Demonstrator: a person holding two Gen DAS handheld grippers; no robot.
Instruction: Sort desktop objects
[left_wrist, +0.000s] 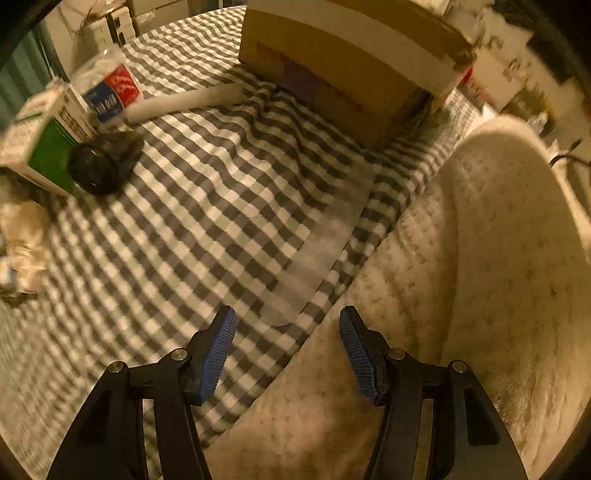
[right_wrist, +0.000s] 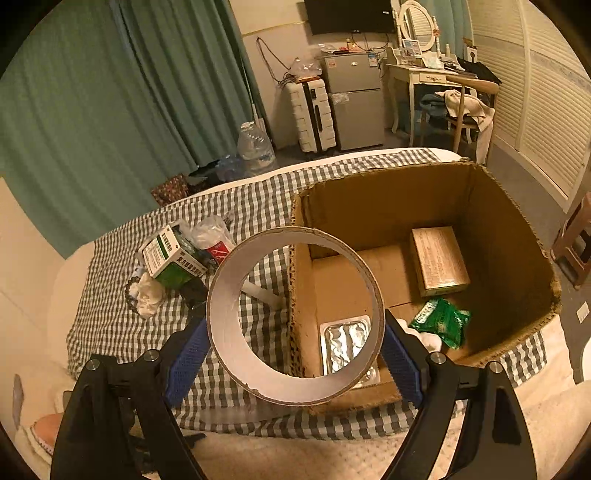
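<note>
My right gripper (right_wrist: 295, 321) is shut on a wide cardboard tape roll (right_wrist: 291, 391), its blue pads pressing the ring's two sides. The roll hangs over the near left wall of an open cardboard box (right_wrist: 498, 240). In the box lie a small carton (right_wrist: 439, 262), a green packet (right_wrist: 443, 321) and a foil blister pack (right_wrist: 345, 343). My left gripper (left_wrist: 287, 317) points steeply down at the checked cloth (left_wrist: 192, 229), open, with nothing between its pads. A translucent strip (left_wrist: 325, 240) lies on the cloth just beyond its fingertips.
Left of the box sit a green-and-white carton (right_wrist: 171, 258), a red-and-blue tissue packet (left_wrist: 110, 92), a black object (left_wrist: 105, 162), a white tube (left_wrist: 184, 101) and a pale crumpled lump (right_wrist: 149, 299). A cream quilted bedspread (left_wrist: 461, 295) borders the cloth.
</note>
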